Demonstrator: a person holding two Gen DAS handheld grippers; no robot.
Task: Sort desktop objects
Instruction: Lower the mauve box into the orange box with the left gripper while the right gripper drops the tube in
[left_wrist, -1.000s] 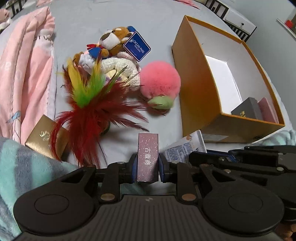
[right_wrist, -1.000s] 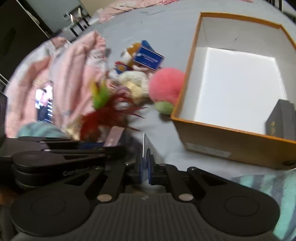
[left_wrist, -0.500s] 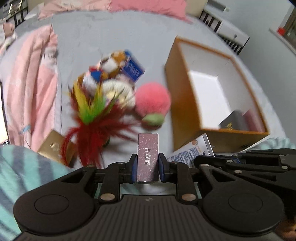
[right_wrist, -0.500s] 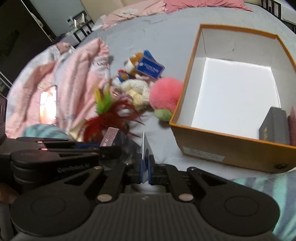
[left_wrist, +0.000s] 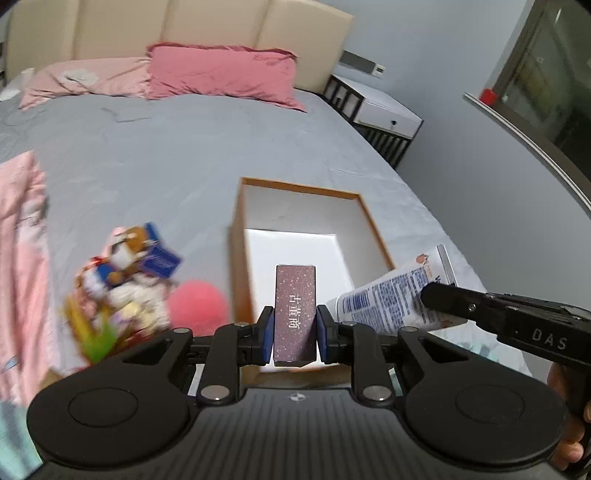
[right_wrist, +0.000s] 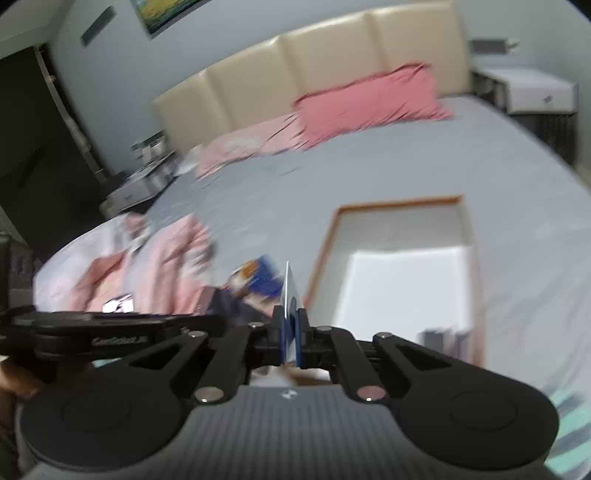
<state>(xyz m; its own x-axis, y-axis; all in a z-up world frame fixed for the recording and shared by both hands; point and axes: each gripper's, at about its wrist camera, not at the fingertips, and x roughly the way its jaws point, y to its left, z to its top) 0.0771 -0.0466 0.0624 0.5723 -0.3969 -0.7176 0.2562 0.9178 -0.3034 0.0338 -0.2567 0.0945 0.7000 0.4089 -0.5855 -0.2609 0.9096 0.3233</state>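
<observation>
A: What does the left gripper have?

B: It is clamped on a small maroon box with white characters down its face. The box stands upright between the blue pads, in front of the orange box that sits open on the grey bed.

A: And the right gripper?

B: Its jaws are pressed together on a white tube with blue print. In the right wrist view the tube shows only edge-on, as a thin blade rising from between the pads. In the left wrist view it lies flat-side up, just to the right of the maroon box, and the black finger of the right gripper covers part of it.

A: Where is everything else?

B: A heap of soft toys lies on the bed to the left of the orange box, with a pink fluffy ball just beside the box's left wall. They are blurred. A pink blanket runs along the far left. Two pink pillows rest against the cream headboard.

A: Anything inside the orange box?

B: The right wrist view shows dark shapes at its near end, too blurred to name.
</observation>
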